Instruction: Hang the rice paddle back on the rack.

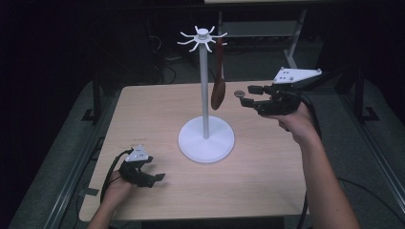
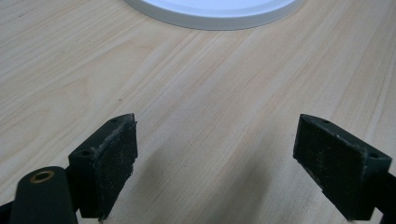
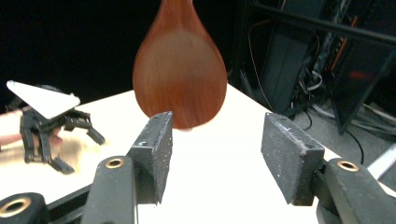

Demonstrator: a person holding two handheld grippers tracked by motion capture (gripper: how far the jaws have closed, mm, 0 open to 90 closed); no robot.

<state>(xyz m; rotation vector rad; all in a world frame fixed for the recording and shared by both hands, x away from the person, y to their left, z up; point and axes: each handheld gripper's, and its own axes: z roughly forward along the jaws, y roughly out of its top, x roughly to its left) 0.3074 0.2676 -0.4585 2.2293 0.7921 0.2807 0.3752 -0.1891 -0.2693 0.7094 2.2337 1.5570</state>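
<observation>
A white stand [image 1: 206,138] with a round base, a thin pole and a ring of hooks at the top rises from the middle of the table. A brown wooden spoon [image 1: 218,76] hangs from one hook, bowl downward. My right gripper [image 1: 248,96] is open just right of the spoon's bowl and holds nothing. In the right gripper view the spoon bowl [image 3: 180,65] hangs just beyond the spread jaws of my right gripper [image 3: 217,156]. My left gripper [image 1: 154,177] rests open near the table's front left. The left gripper [image 2: 217,168] stands over bare wood, facing the stand's base [image 2: 215,11].
The light wooden table [image 1: 267,191] has dark floor on all sides. Metal frame rails run along both sides. A small dark round mark [image 1: 239,93] lies on the table behind my right gripper. Cables and racks fill the dark background.
</observation>
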